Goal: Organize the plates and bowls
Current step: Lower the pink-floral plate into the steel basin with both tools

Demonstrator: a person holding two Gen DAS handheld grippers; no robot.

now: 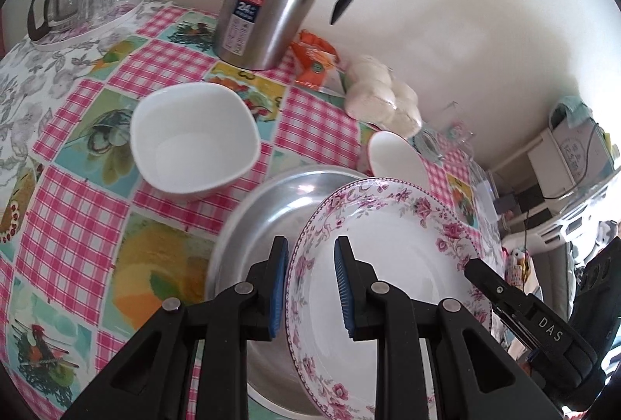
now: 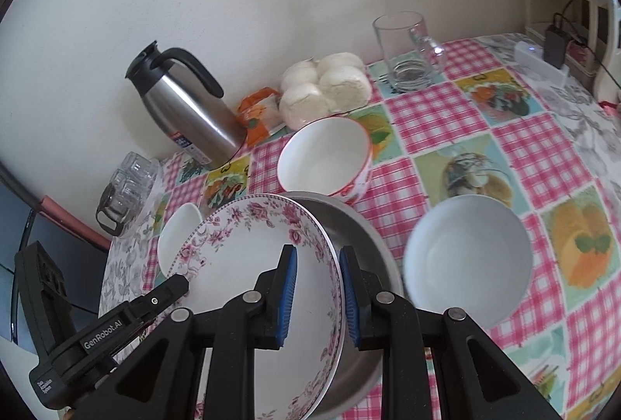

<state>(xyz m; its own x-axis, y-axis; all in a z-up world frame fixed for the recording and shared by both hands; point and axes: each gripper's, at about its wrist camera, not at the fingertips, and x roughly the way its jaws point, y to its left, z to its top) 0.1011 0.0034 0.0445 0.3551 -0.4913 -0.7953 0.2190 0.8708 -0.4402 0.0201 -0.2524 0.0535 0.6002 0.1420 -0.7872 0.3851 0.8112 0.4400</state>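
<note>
While both claws straddle the floral plate (image 1: 388,264) rim, left claw (image 1: 311,288) parted, right claw (image 2: 318,295) parted, plate tilted over steel basin (image 1: 268,210).

Soft, even daylight; strong fisheye bending with dark corners, and the near white bowl (image 2: 467,259) blurred.

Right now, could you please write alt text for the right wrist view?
The right hand-held gripper straddles the rim of a floral plate that sits in a metal basin, the left hand-held gripper at its other edge. White bowls stand around.
</note>
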